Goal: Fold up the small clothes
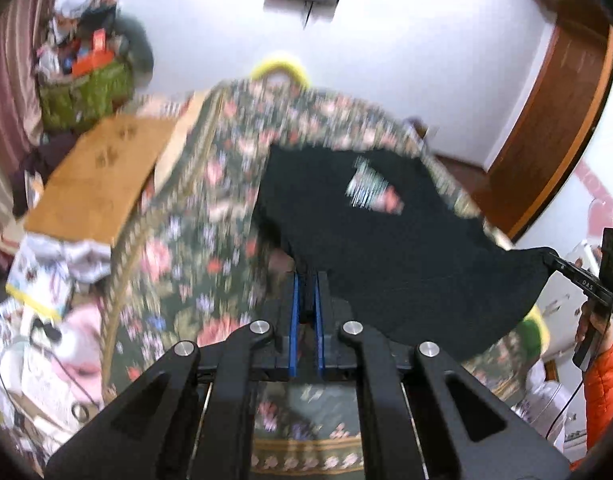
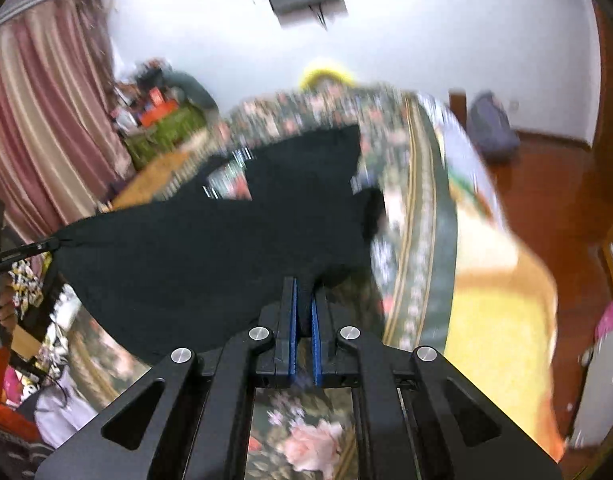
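A small black garment (image 1: pixel 390 248) with a light printed patch hangs stretched in the air above a floral-covered bed (image 1: pixel 194 216). My left gripper (image 1: pixel 306 280) is shut on one edge of it. My right gripper (image 2: pixel 304 288) is shut on the opposite edge of the black garment (image 2: pixel 210 248). In the left wrist view the right gripper (image 1: pixel 554 258) pinches the garment's far corner at the right. In the right wrist view the left gripper (image 2: pixel 52 245) pinches the corner at the left. Both views are blurred by motion.
A cardboard box (image 1: pixel 102 176) and a green bag of clutter (image 1: pixel 86 92) lie left of the bed. A yellow blanket (image 2: pixel 502 320) lies at the bed's right side, with wooden floor (image 2: pixel 546 184) and a dark bag (image 2: pixel 490 124) beyond. A curtain (image 2: pixel 46 120) hangs left.
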Action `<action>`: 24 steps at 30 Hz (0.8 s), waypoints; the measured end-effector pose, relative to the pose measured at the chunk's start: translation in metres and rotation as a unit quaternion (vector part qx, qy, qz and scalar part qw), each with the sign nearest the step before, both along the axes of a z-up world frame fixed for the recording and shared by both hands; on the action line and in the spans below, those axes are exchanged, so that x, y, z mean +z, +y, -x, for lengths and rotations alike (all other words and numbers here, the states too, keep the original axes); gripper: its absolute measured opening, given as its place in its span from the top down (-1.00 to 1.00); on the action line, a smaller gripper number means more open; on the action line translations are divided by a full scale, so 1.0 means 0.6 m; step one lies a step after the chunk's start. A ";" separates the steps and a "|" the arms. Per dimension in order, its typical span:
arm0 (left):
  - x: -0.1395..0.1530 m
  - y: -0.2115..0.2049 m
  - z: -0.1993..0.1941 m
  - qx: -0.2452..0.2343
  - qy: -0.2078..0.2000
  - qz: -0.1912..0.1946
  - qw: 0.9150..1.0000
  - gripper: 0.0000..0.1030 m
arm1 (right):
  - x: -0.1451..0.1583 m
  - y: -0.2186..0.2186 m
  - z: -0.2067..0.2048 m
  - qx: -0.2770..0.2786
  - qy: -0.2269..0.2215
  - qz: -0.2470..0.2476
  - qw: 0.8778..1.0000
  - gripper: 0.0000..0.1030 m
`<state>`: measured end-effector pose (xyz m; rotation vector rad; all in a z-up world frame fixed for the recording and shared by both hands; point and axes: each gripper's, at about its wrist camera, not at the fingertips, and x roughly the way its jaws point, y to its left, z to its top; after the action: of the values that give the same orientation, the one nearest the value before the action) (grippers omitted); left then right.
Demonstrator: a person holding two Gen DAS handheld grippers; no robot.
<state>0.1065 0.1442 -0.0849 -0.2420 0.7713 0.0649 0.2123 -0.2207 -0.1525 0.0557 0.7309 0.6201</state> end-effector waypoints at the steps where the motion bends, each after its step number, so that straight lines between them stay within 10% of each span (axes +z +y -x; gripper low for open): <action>1: 0.025 -0.001 0.001 0.003 -0.019 -0.003 1.000 0.89 | 0.025 0.002 0.004 -0.001 -0.018 -0.003 1.000 0.90; 12: 0.163 0.018 -0.048 0.042 -0.110 -0.025 0.993 0.89 | 0.168 0.008 -0.014 -0.024 -0.130 -0.025 0.991 0.90; 24: 0.143 0.081 -0.250 0.088 -0.071 -0.048 0.992 0.89 | 0.163 0.072 -0.169 -0.045 -0.123 0.010 0.991 0.90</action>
<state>0.2565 0.1926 0.0009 -0.2193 0.6027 0.2479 0.3139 -0.1775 -0.0545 -0.0062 0.4938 0.5214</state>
